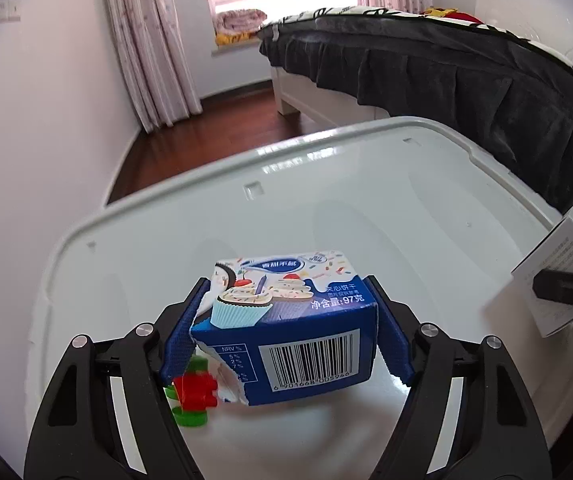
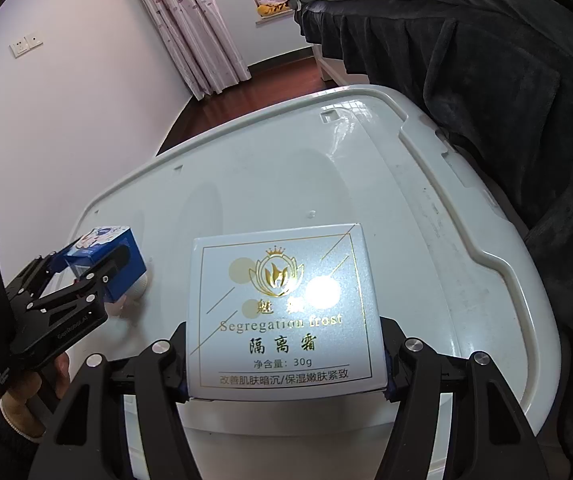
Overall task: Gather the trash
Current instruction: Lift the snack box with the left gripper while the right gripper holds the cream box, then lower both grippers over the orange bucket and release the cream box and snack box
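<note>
1. The left gripper (image 1: 286, 320) is down over the torn blue cardboard biscuit box with cupcake pictures and a barcode (image 1: 294, 328), its blue-padded fingers (image 1: 180, 340) standing on either side of it.
2. The box sits between those jaws on the glossy white plastic lid of a storage bin (image 1: 366, 184); the left-hand pad looks to be against the torn side, but at the right-hand pad I cannot tell whether there is contact or a sliver of gap, so no firm grip is shown.
3. Just beside the box's torn corner lies a small red and green plastic piece (image 1: 192, 396), flat on the lid.
4. The right gripper (image 2: 286, 376) is clamped on a pale blue-white cosmetic carton with gold lettering reading "Segregation frost" (image 2: 282, 300), held up off the lid with its printed face towards the camera.
5. From the right wrist view, the left gripper (image 2: 94, 260) shows at the lid's left edge, with a hand (image 2: 26, 408) on its grip.
6. Behind the bin stands a bed draped in dark ruffled fabric (image 1: 466, 80), with pink patterned curtains (image 1: 154, 40) at the window.
</note>
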`<state>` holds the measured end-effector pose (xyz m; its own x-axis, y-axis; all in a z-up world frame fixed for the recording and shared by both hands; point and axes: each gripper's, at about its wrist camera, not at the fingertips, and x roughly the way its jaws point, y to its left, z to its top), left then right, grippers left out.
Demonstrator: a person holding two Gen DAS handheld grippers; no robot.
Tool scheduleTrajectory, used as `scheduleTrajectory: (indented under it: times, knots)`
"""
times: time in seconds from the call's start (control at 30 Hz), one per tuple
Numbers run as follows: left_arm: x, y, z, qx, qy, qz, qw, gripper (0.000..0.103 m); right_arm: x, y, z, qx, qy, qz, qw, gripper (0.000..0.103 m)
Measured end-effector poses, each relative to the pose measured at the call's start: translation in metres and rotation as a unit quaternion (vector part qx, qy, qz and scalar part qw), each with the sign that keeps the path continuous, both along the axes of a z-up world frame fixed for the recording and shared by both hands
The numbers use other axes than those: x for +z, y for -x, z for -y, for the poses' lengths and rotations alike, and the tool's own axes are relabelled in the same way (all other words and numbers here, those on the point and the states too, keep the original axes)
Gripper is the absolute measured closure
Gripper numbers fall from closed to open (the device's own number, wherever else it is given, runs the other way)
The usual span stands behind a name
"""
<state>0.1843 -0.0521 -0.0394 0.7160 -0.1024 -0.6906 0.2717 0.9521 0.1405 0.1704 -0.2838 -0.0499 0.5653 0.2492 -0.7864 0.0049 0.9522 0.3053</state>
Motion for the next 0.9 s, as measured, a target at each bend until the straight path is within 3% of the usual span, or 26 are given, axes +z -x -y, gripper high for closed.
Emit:
scheduleTrajectory:
  times: [0.27, 0.57, 0.73, 0.9]
  knots:
    - [0.003, 0.008, 0.008, 0.000, -0.019, 0.015, 0.9997, 0.034, -0.001, -0.002, -0.001, -0.001, -0.001, -0.001, 1.000, 0.040]
    - [0.044, 0.048, -0.006, 0.005, 0.028, 0.038, 0.9989, 0.034, 0.002, -0.001, -0.006, 0.004, -0.004, 0.004, 1.000, 0.040]
    - [0.055, 0.075, -0.026, 0.030, 0.055, 0.027, 0.9977, 0.034, 0.006, 0.001, -0.010, 0.008, -0.005, 0.008, 1.000, 0.040]
    - [0.049, 0.103, -0.037, 0.065, 0.052, 0.001, 0.9965, 0.034, 0.009, 0.003, -0.016, 0.015, -0.004, 0.011, 1.000, 0.040]
